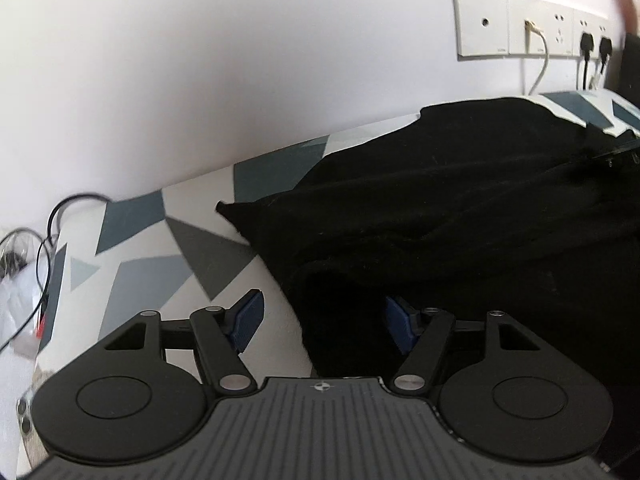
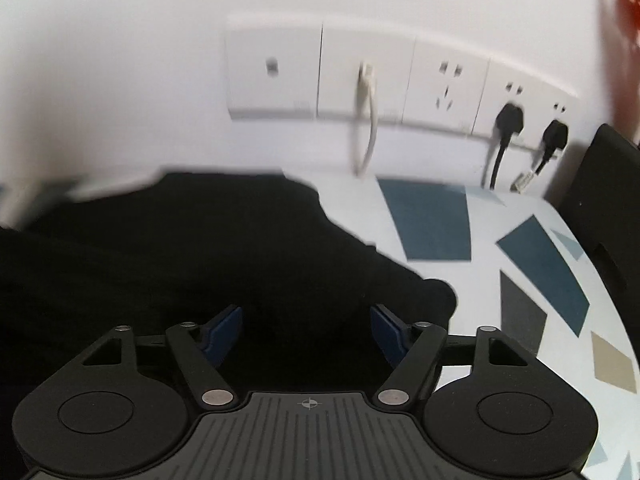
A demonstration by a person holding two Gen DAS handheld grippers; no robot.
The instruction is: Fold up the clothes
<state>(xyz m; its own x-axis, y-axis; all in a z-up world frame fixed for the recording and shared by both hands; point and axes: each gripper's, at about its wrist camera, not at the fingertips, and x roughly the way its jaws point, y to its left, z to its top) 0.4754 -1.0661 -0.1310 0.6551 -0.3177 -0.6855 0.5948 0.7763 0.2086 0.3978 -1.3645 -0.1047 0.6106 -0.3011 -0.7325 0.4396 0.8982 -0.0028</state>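
A black garment [image 1: 460, 208] lies spread and rumpled on a table [image 1: 136, 248] covered in a white cloth with grey, blue and beige angular patches; the table stands against a white wall [image 1: 200, 60]. In the left wrist view the left gripper [image 1: 322, 320] hangs over the near left edge of the garment, its jaws parted: the left blue pad [image 1: 248, 316] sits over bare tablecloth just beside the fabric, while the right pad [image 1: 400, 324] is over the dark cloth. Nothing is pinched between them, though the edge of the garment runs through the gap. A pointed corner of the garment [image 1: 224, 210] juts out towards the patterned cloth further back. In the right wrist view, which is blurred, the right gripper [image 2: 306, 332] is over the garment's right side, jaws likewise apart, both blue pads [image 2: 224, 334] set against black fabric; whether they touch it I cannot tell, but they are not pressed together on it. A rounded fold of the garment [image 2: 436, 296] ends just beyond the right pad, with bare tablecloth [image 2: 520, 264] beyond. On the wall behind runs a row of white socket plates [image 2: 360, 76], with a white cable [image 2: 366, 120] plugged into one and two black plugs [image 2: 510, 116] further right. Loose black cables [image 1: 52, 220] lie off the table's far left end.
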